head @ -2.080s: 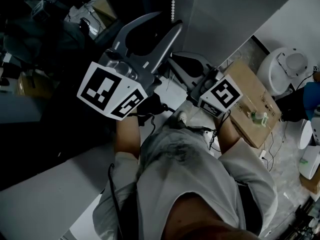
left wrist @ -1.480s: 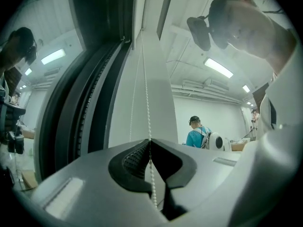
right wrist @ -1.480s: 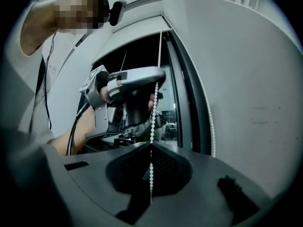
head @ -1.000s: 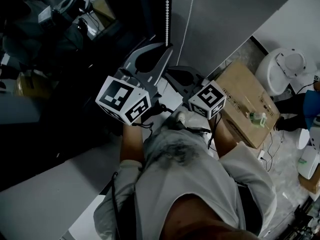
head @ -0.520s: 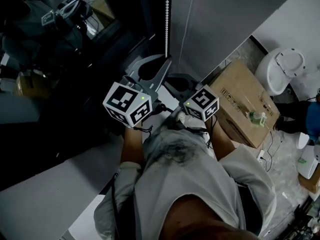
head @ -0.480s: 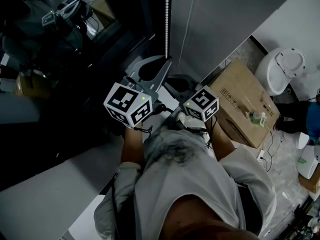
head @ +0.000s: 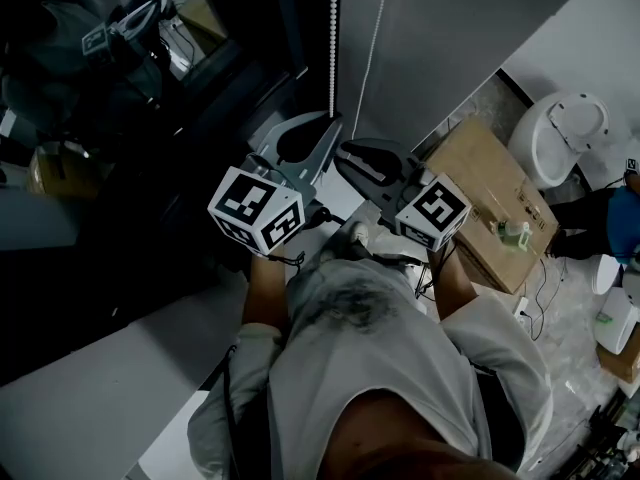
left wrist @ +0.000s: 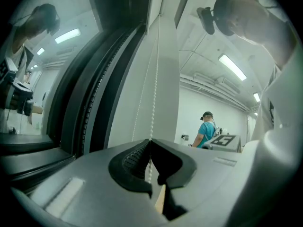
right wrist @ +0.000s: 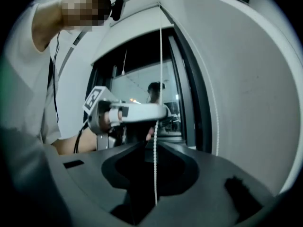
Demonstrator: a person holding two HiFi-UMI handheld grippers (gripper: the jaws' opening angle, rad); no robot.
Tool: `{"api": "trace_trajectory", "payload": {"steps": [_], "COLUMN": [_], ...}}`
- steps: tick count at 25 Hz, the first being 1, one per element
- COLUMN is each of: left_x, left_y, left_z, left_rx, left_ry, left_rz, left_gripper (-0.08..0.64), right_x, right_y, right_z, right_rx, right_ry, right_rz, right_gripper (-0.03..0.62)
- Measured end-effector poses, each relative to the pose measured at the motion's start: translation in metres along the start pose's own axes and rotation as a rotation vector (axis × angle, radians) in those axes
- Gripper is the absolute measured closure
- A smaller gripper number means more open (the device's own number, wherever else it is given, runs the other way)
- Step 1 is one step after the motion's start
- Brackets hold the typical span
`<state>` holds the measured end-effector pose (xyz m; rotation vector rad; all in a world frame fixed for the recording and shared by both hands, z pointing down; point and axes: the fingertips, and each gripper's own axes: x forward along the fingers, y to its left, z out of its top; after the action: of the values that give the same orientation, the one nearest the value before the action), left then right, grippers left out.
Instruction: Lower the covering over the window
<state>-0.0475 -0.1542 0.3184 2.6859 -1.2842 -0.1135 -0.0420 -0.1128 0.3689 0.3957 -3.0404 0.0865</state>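
- Left claw (left wrist: 151,142) is pinching the bead chain (left wrist: 152,98), jaws pressed together on the beads; the chain is running straight up and down across both level claws, so I am judging that the pull must go straight down
- Right claw (right wrist: 152,144) is sitting just below the left one on the same strand, jaws slightly apart with the beads hanging between them
- I am seeing the grey blind (head: 450,38) hanging right of the dark window (head: 250,58), with the chain between them
- I am finding no view of the blind's bottom edge, so I cannot tell how much glass it is covering; the head view is dim
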Motion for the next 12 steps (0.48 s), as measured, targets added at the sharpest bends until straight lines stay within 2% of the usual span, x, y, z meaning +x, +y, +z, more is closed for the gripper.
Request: {"api": "trace_trajectory", "payload": {"steps": [5,12], "left_x": [0.0,0.003], "left_y": [-0.003,-0.006], "left_z": [0.001,-0.001], "left_rx": [0.005,0.004], "left_ry": [0.001,0.001], "left_rz": [-0.01,-0.025], "left_gripper": [0.545,0.543], "right_x": [-0.015,-0.008], "right_y": [-0.012,-0.027], "right_z": [0.077,0.153], "right_rx": [-0.018,-0.062], "right_ry": [-0.187,-0.351], "right_rz": [-0.018,-0.013], "right_gripper": [0.503,0.503]}}
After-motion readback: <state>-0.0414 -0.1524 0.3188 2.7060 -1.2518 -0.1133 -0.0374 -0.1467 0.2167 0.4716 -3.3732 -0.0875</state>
